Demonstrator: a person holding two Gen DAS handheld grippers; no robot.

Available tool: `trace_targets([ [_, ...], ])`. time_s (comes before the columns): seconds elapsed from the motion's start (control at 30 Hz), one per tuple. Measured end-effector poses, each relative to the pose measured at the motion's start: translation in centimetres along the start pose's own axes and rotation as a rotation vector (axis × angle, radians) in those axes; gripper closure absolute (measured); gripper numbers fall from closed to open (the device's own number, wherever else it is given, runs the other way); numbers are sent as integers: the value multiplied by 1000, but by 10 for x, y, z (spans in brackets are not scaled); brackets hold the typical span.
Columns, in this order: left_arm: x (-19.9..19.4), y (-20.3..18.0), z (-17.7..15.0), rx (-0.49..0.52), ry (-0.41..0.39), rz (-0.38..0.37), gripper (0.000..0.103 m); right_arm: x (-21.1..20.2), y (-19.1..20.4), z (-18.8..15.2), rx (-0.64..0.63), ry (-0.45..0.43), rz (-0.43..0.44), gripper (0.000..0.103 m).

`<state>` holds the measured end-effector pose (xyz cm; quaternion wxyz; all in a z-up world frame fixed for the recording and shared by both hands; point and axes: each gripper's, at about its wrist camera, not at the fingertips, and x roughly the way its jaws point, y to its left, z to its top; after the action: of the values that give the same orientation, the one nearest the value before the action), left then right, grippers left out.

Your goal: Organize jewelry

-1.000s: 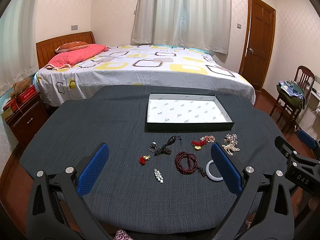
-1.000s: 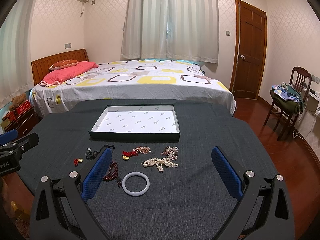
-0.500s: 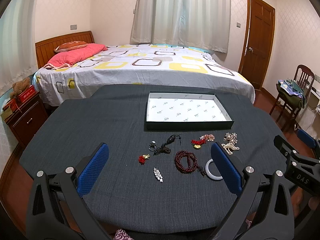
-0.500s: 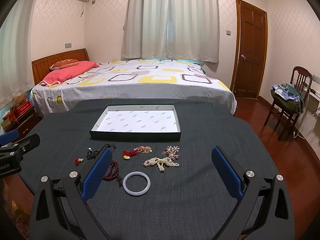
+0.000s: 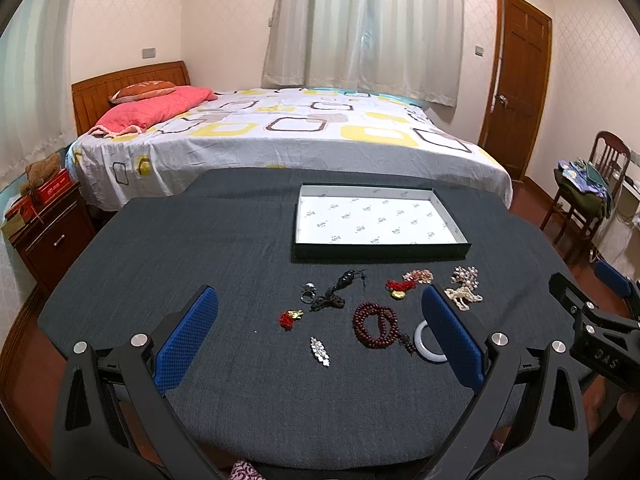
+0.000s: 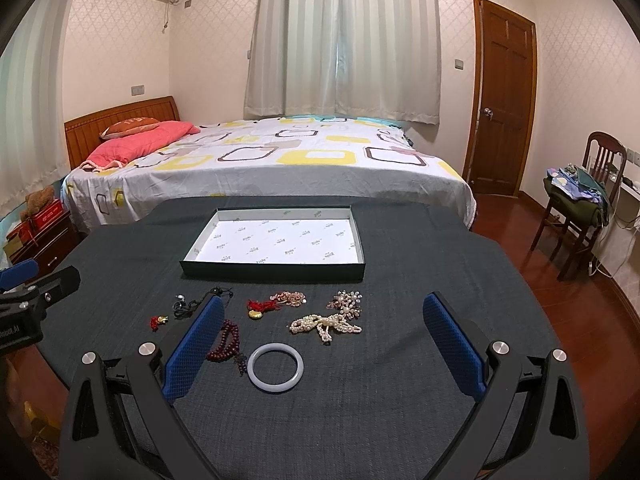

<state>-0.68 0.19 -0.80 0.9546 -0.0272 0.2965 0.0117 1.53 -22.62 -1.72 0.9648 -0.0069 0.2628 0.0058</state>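
An empty shallow box (image 5: 380, 194) (image 6: 276, 210) with a white printed floor lies at the far middle of the dark cloth table (image 5: 200, 248). In front of it lie loose pieces: a white bangle (image 6: 275, 367) (image 5: 424, 344), dark red beads (image 5: 376, 325) (image 6: 226, 342), a pearl piece (image 6: 324, 325) (image 5: 462, 294), a red and gold charm (image 5: 290, 317), a silver brooch (image 5: 320, 351), a black cord (image 5: 332, 294) and a ring (image 5: 308, 292). My left gripper (image 5: 316, 334) and right gripper (image 6: 320, 342) are both open and empty, above the table's near edge.
A bed (image 5: 280, 132) stands beyond the table. A wooden nightstand (image 5: 48, 232) is at the left, a chair with clothes (image 6: 580, 204) and a door (image 6: 502, 96) at the right. The other gripper shows at the edge of each view (image 5: 592, 332) (image 6: 32, 300).
Both grippers have shifted only slightly; the jewelry and box lie as before.
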Motion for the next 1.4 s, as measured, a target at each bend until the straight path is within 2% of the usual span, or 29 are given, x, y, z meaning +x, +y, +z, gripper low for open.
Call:
trace_targets([
  [0.1, 8, 7, -5, -17, 5, 23, 4, 10, 1, -5, 8, 4, 7, 6],
  [0.2, 24, 16, -12, -32, 45, 29, 4, 27, 0, -14, 19, 31, 11, 6],
  [0.63, 120, 29, -58, -14, 287, 20, 5, 109, 12, -71, -5, 227, 92, 6],
  [0.77, 144, 28, -66, -16, 351, 17, 19, 125, 9, -78, 14, 266, 105, 6],
  [0.93, 161, 32, -75, -47, 407, 3, 29, 137, 10, -84, 16, 298, 118, 7],
  [1.13, 165, 23, -74, -7, 402, -21, 39, 143, 12, -85, 16, 318, 133, 7],
  [1.2, 165, 22, -74, 0, 398, -19, 48, 144, 12, -85, 18, 321, 135, 7],
  [1.4, 164, 20, -73, 8, 401, -30, 63, 145, 10, -84, 27, 322, 138, 7],
])
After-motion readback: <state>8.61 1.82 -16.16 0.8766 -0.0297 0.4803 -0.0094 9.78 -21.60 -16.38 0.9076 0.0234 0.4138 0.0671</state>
